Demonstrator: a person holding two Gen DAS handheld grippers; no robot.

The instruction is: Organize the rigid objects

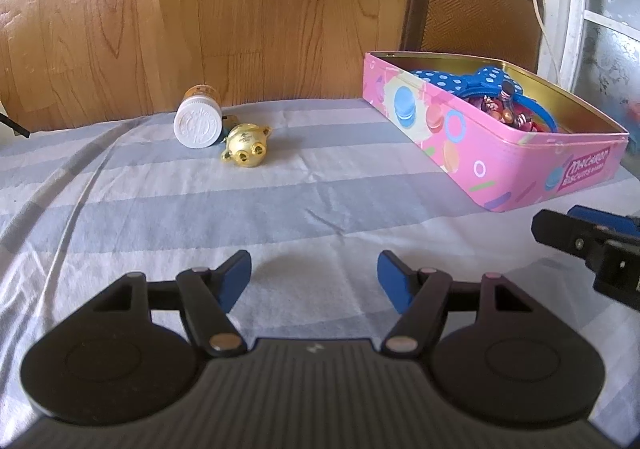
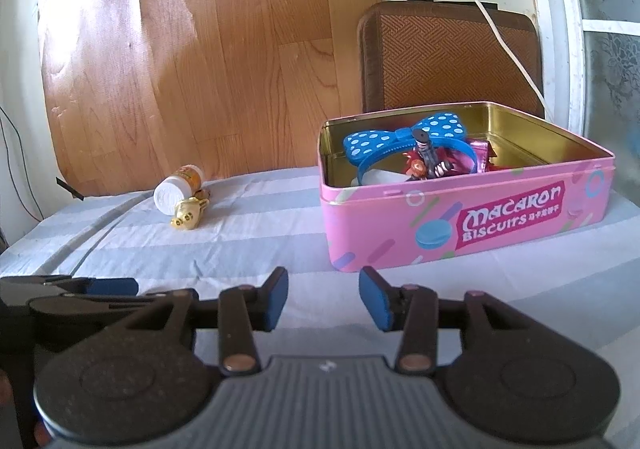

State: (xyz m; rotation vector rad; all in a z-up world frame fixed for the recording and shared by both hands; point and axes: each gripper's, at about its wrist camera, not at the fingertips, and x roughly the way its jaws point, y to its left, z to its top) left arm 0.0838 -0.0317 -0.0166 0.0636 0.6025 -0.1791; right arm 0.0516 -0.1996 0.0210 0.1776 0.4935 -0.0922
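Left wrist view shows the left gripper low over a striped bedsheet, its blue-padded jaws spread apart with only bare cloth between them; it grasps nothing. Far ahead and to the left, near the back edge of the sheet, a pill bottle lies on its side with its white cap facing the camera. Just beside it on the right, touching or nearly so, lies a small gold figurine. To the right sits an open pink biscuit tin, lettered "Macaron Biscuits", well apart from the bottle. Inside the tin lies a blue polka-dot bow headband on top of small toys that are too tangled to name. At the right edge of this view, the tip of the right gripper pokes in, just in front of the tin's near corner.

Seen from the right wrist camera, the right gripper hovers above the sheet in front of the tin's long lettered wall. Its jaws stand parted, narrower than the left pair, with nothing between the pads. Part of the left gripper shows at the lower left edge. Behind the bed, a sheet of wood-grain flooring leans against the wall, and a brown woven cushion stands upright behind the tin, with a white cable running down across it.
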